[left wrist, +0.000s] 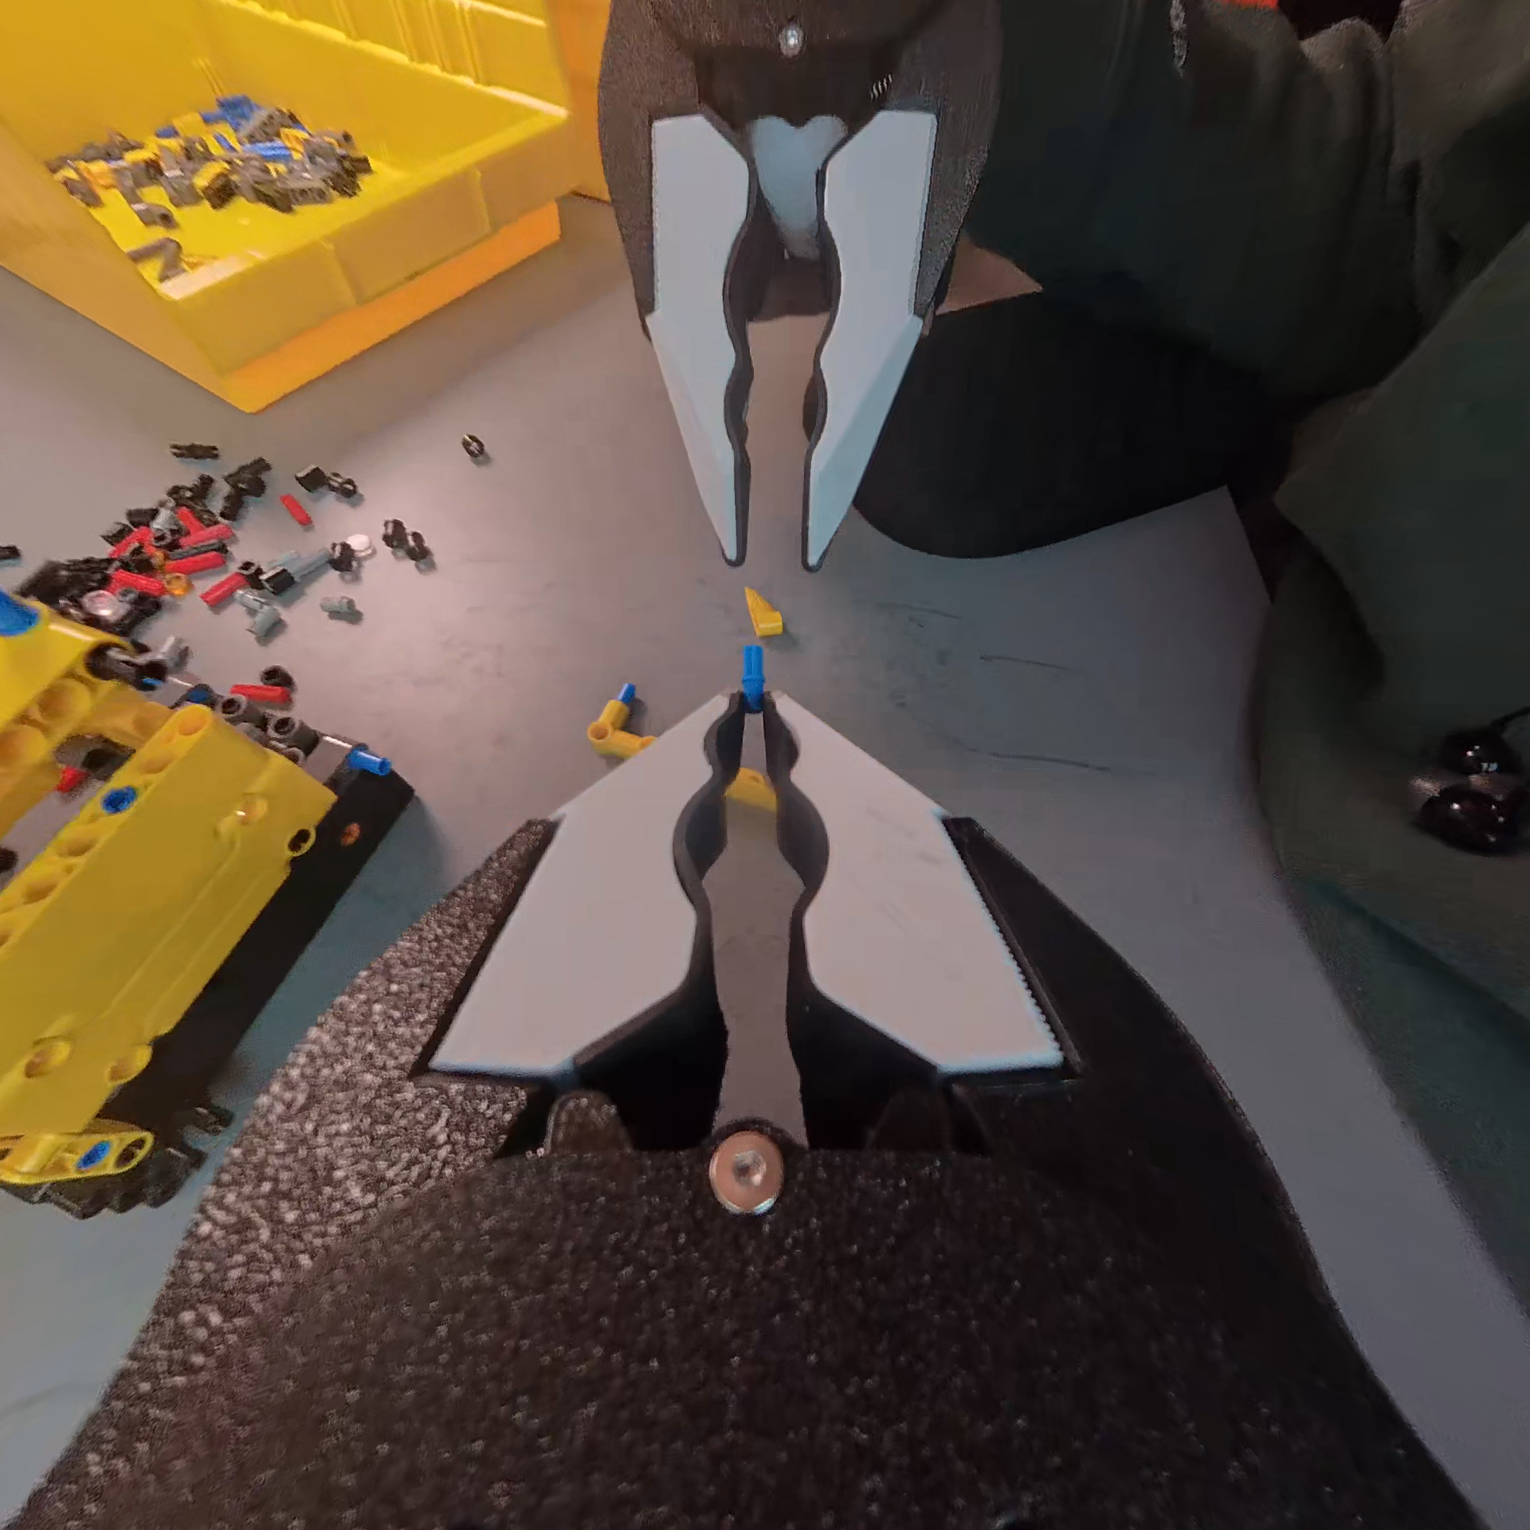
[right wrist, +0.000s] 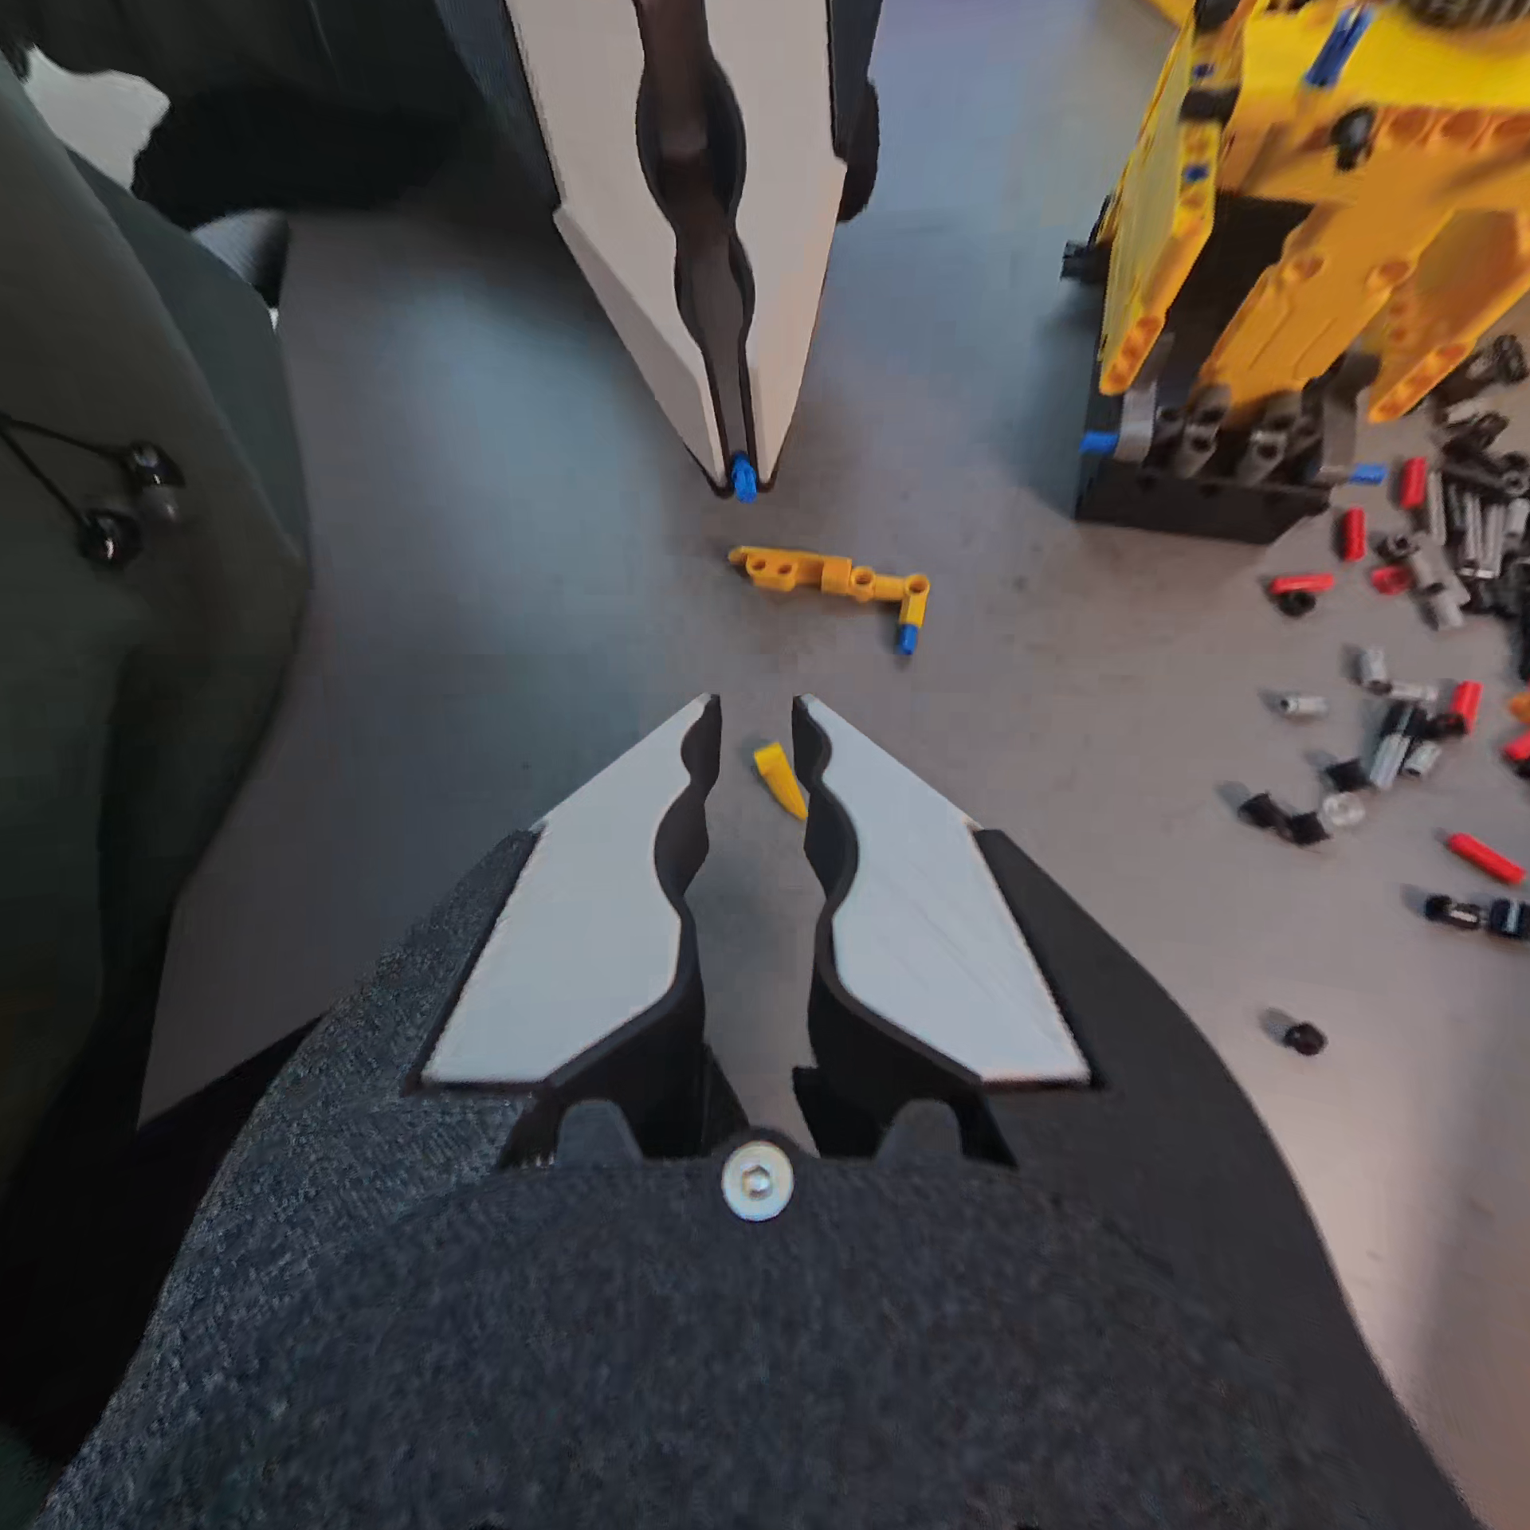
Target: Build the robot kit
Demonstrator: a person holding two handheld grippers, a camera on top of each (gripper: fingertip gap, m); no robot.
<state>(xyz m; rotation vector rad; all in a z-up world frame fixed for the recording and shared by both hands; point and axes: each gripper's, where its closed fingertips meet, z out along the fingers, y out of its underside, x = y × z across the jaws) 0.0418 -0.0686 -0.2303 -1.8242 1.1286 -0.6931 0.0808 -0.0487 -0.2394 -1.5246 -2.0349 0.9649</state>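
My two grippers face each other tip to tip over the grey table [left wrist: 1035, 662], both angled down toward its surface. The left gripper [left wrist: 752, 702] is clamped on a small blue pin [left wrist: 752, 675] — its fingertips [left wrist: 724, 708] pinch the pin's lower end and the rest pokes out past the tips. In the right wrist view I see the same pin [right wrist: 743, 478] sticking out of the left gripper [right wrist: 743, 480] across from me.

The right gripper [right wrist: 755, 704] hangs with its fingers [right wrist: 613, 894] parted by a narrow gap and nothing between them. A small yellow wedge piece [right wrist: 780, 777] lies on the table under that gap, near the right finger; I cannot tell whether the finger touches it. From the left wrist view, the wedge [left wrist: 762, 611] sits between the two sets of tips, with the right gripper [left wrist: 770, 563] just above it.

Just beyond lies a yellow bracket piece [right wrist: 836, 579] with a blue pin end — flat on the table, apart from both grippers. Off to one side stand a yellow brick-built model [right wrist: 1291, 248], a scatter of loose black, red and grey parts [left wrist: 207, 546], and a yellow bin [left wrist: 331, 207] holding more parts.
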